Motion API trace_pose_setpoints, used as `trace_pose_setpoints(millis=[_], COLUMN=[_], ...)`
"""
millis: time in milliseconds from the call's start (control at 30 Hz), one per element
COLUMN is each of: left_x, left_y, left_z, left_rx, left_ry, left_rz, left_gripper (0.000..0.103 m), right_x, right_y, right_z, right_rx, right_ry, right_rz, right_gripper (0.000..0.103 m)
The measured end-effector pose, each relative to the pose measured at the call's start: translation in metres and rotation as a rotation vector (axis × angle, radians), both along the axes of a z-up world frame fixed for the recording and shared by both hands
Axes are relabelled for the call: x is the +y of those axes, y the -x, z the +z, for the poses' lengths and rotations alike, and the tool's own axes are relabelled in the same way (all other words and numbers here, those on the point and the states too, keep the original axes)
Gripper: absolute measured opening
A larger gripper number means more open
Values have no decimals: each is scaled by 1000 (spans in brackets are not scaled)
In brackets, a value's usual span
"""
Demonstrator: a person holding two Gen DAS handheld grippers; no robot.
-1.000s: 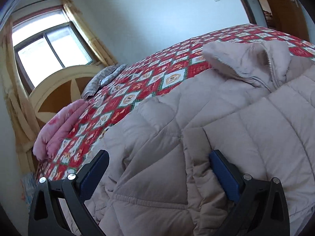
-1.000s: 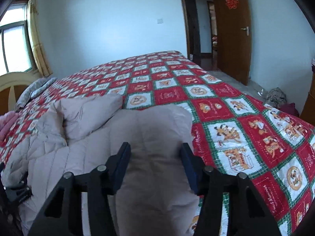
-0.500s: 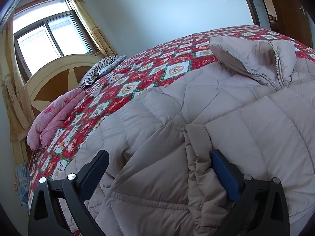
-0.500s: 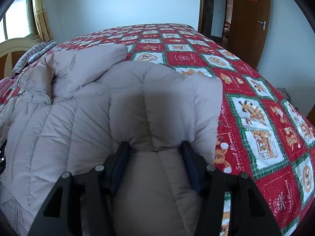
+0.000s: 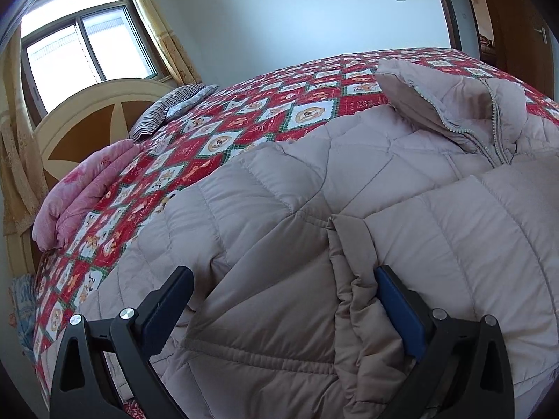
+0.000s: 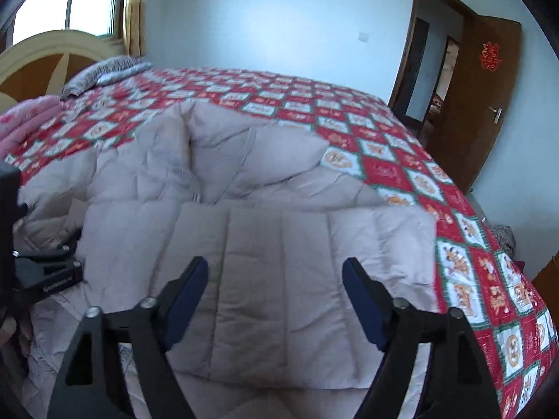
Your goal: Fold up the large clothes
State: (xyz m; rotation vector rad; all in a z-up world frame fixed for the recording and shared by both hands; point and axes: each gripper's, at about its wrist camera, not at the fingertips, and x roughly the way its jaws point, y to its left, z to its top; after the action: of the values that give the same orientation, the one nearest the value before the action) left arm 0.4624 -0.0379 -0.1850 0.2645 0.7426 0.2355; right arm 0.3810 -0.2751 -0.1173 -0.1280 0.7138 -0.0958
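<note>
Across the red patterned bedspread [image 5: 265, 118] we see the pale quilted coat [image 5: 279, 216] lying spread out, its collar toward the far side of the bed. Our left gripper [image 5: 283, 300] hangs low over the coat's near part with its jaws spread wide; a bunched fold of sleeve lies between them, against the right pad [image 5: 398, 307], while the left pad stands clear, so we see no pinch. Our right gripper [image 6: 274, 291] hovers over a folded-over panel of the coat [image 6: 279, 230] and its jaws are opening; the panel lies under the gap, and neither pad presses on it.
</note>
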Motion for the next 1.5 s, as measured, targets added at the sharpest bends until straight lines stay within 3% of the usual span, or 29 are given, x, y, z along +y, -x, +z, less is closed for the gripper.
trace_pose_setpoints(millis=[100, 300, 533, 667, 800, 900, 1067, 1300, 1400, 1500], left_x=[0, -2, -1, 11, 36, 70, 139, 274, 314, 338], left_y=[0, 1, 4, 17, 43, 57, 80, 147, 178, 198], left_z=[0, -1, 4, 20, 46, 57, 55, 43, 40, 34], left_rx=[0, 0, -10, -6, -63, -95, -75, -49, -56, -49], left_ry=[2, -1, 6, 33, 15, -31, -93, -117, -89, 44], left_rz=[-1, -5, -8, -24, -16, 32, 121, 402, 474, 490], left_gripper=[102, 102, 102, 102, 102, 102, 102, 102, 102, 102], right_x=[-6, -7, -2, -2, 3, 7, 8, 8, 9, 9], right_y=[-14, -17, -17, -16, -18, -19, -18, -16, -17, -16], right_z=[-28, -45, -45, -46, -47, -48, -48, -47, -47, -47], right_rx=[89, 97, 99, 94, 101, 104, 101, 90, 88, 85], right_ry=[-51, -64, -55, -50, -13, 19, 27, 39, 41, 43], right_rz=[-6, -9, -12, -15, -24, -30, -33, -35, -36, -36], right_gripper=[70, 72, 73, 73, 74, 74, 74, 75, 75, 75])
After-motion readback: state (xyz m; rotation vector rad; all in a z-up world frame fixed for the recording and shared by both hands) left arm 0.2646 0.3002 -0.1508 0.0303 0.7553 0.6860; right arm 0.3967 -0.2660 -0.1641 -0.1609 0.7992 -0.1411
